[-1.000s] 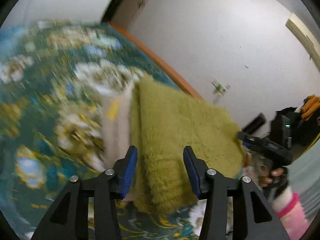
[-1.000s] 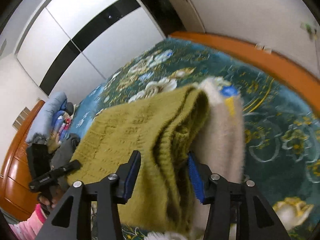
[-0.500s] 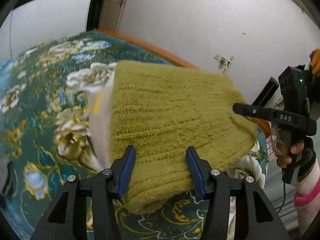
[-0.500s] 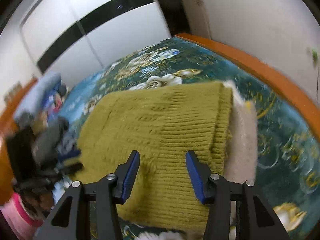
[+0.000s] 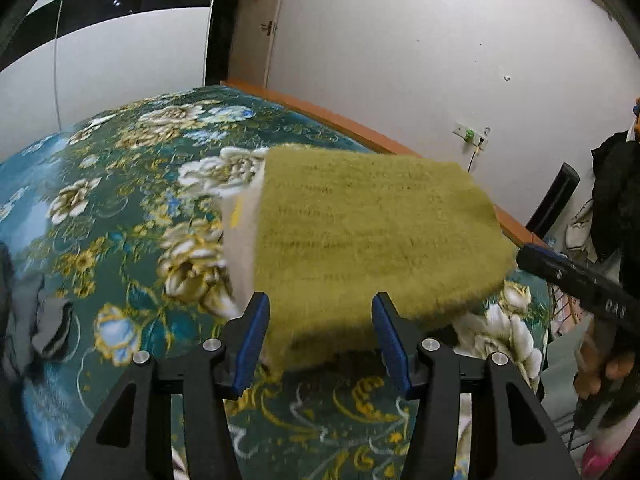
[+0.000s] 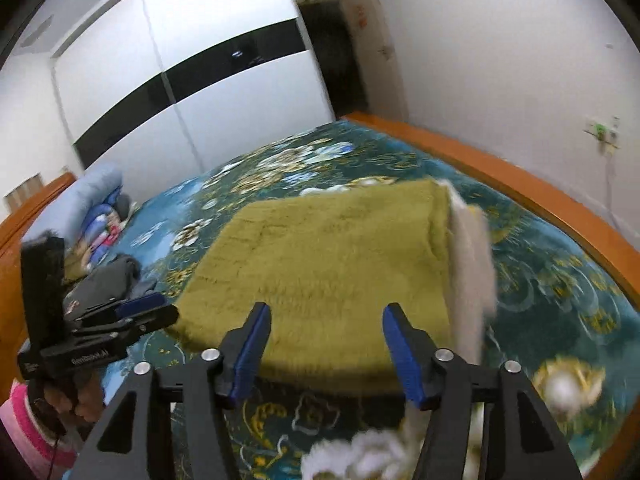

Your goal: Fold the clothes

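A folded olive-green knit sweater (image 5: 372, 236) lies flat on the bed on top of a folded cream garment (image 5: 240, 236). The sweater also shows in the right wrist view (image 6: 332, 264), with the cream garment's edge (image 6: 472, 264) at its right. My left gripper (image 5: 320, 344) is open and empty, just short of the sweater's near edge. My right gripper (image 6: 326, 350) is open and empty at the sweater's near edge on the other side. The left gripper (image 6: 148, 312) shows at the left of the right wrist view.
The bed has a dark teal floral cover (image 5: 120, 184) and an orange wooden frame (image 6: 520, 184). Dark grey clothes (image 6: 108, 280) and a pillow (image 6: 96, 188) lie near the headboard. A white wardrobe (image 6: 200, 92) and white walls stand behind.
The sweater has dropped from a raised, draped hold to lie flat on the stack. Both grippers have pulled back from it and tilted up, so more of the room shows.
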Demonstrator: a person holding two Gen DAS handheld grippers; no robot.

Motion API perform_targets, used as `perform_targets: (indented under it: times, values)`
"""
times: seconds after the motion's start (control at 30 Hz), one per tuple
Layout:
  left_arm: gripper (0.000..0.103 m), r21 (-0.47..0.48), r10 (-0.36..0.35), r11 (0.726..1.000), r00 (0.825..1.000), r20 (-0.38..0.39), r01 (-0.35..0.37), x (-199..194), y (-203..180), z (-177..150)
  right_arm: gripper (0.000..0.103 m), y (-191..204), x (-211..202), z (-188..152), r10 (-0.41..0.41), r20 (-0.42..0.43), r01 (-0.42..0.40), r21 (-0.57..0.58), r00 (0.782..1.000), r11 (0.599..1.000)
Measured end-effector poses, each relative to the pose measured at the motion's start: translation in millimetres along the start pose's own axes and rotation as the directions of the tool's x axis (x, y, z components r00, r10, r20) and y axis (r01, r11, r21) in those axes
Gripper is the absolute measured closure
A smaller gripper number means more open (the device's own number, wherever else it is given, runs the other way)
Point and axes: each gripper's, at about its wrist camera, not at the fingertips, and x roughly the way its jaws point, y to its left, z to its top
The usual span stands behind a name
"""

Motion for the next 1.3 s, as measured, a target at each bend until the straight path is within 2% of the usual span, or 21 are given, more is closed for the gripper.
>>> perform_targets:
  times: [0.07,0.23,0.33,0.47,0.6,0.67,0.73,0.77,0.83,0.93,1.2,1.3]
  values:
    - [0.048,-0.002,0.009,1.0,1.0,-0.019,-0.009,-4,-2,-12,0.039,4,-3,-18,-0.011,-0.022,0.012,0.027,1.0,1.0]
    - [0.048,-0.053,0.005,0.999,0.999,-0.053,-0.008,-4,0,-37,0.038,22,5,-48,-0.082,-0.104,0.083,0.006,0.991,0.997]
    - [0.04,-0.059,0.024,0.998,0.998,-0.055,-0.027,-4,-1,-50,0.035,28,9,-61,-0.103,-0.126,0.106,0.02,0.987,0.994]
    - [0.039,-0.076,0.058,0.995,0.996,-0.067,-0.063,-2,0,-64,0.032,36,14,-73,-0.12,-0.139,0.122,0.01,0.983,0.992]
    - [0.039,-0.094,0.079,0.992,0.994,-0.074,-0.086,-2,1,-71,0.028,41,18,-81,-0.115,-0.148,0.118,0.01,0.982,0.993]
    - [0.038,-0.097,0.087,0.991,0.993,-0.08,-0.094,-1,1,-73,0.021,42,19,-85,-0.114,-0.146,0.118,0.016,0.983,0.993]
    - [0.03,-0.101,0.094,0.99,0.992,-0.084,-0.102,0,1,-75,0.019,43,20,-86,-0.11,-0.147,0.115,0.023,0.983,0.993]
    - [0.024,-0.104,0.097,0.989,0.992,-0.086,-0.106,1,1,-75,0.019,43,20,-86,-0.107,-0.149,0.112,0.026,0.983,0.993]
    - [0.023,-0.109,0.104,0.987,0.991,-0.089,-0.114,2,1,-77,0.016,44,21,-87,-0.107,-0.15,0.112,0.026,0.983,0.993]
    - [0.023,-0.116,0.115,0.985,0.989,-0.096,-0.125,5,0,-78,0.0,44,22,-88,-0.112,-0.149,0.117,0.023,0.982,0.993]
    - [0.018,-0.104,0.152,0.981,0.985,-0.086,-0.161,6,-3,-80,0.0,41,23,-92,-0.136,-0.149,0.141,0.025,0.979,0.99]
    - [0.018,-0.088,0.185,0.978,0.981,-0.055,-0.19,4,-5,-81,0.0,40,22,-93,-0.141,-0.145,0.147,0.026,0.979,0.989]
